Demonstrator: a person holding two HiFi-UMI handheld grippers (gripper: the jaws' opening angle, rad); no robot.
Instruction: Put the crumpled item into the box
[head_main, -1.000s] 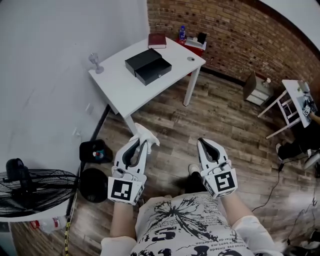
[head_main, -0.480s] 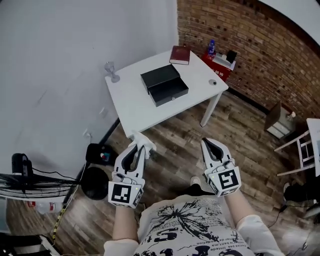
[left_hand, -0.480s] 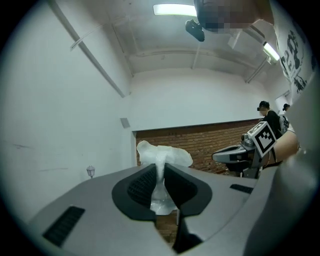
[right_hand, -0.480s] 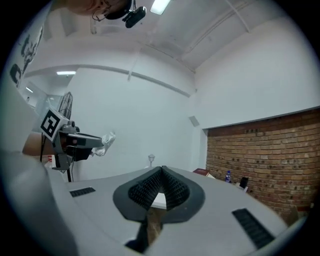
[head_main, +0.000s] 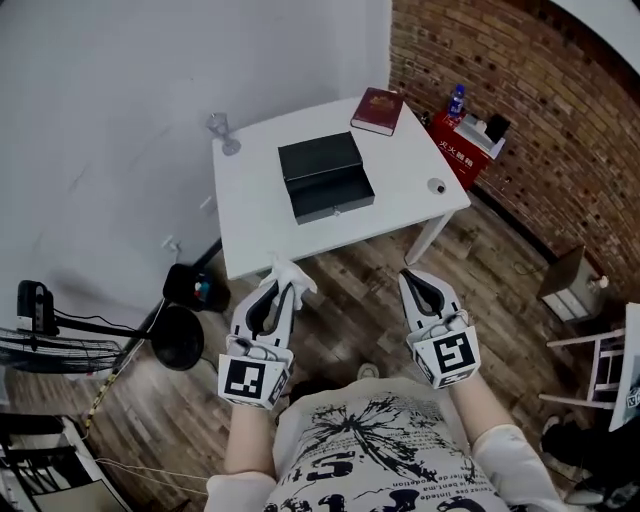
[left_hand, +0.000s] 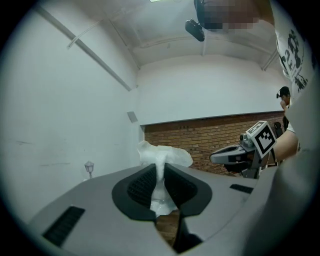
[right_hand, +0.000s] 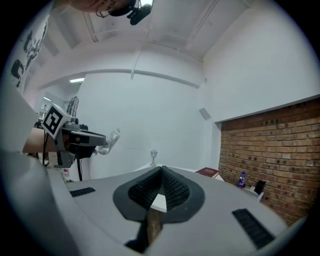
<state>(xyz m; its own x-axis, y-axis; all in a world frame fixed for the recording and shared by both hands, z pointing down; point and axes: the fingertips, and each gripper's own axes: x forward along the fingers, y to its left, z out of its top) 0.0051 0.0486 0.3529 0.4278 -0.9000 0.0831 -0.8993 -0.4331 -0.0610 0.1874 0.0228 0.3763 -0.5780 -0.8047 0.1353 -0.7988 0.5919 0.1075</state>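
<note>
Table (head_main: 255, 225) and black box (head_main: 325, 177) are sliding nearer and toward the middle of the head view compared with a second ago, while the fan on the left is dropping out toward the edge. By my reading, the person is walking up to the table and the carry is closing in on the drop, though the box is still well apart from both tools.

The left gripper (head_main: 282, 290) is pinching the crumpled paper (head_main: 290, 272). In the left gripper view the paper (left_hand: 162, 156) is running up between the black pads and bulging out past the tips. It is hanging over the wooden floor, just short of the table's near edge. The right gripper (head_main: 414, 280) is carrying nothing, its jaws pressed together to a point.

The box is sitting mid-table and seems to be lying open, but I cannot be sure from here.

As for writing, white characters are showing on the red cabinet (head_main: 465, 152) at the far right, too small to read. The red book (head_main: 377, 109) and the blue bottle (head_main: 456, 101) are showing no legible print. Each gripper is wearing a black-and-white square marker, and the person's shirt is bearing a black graphic that I cannot make out.
</note>
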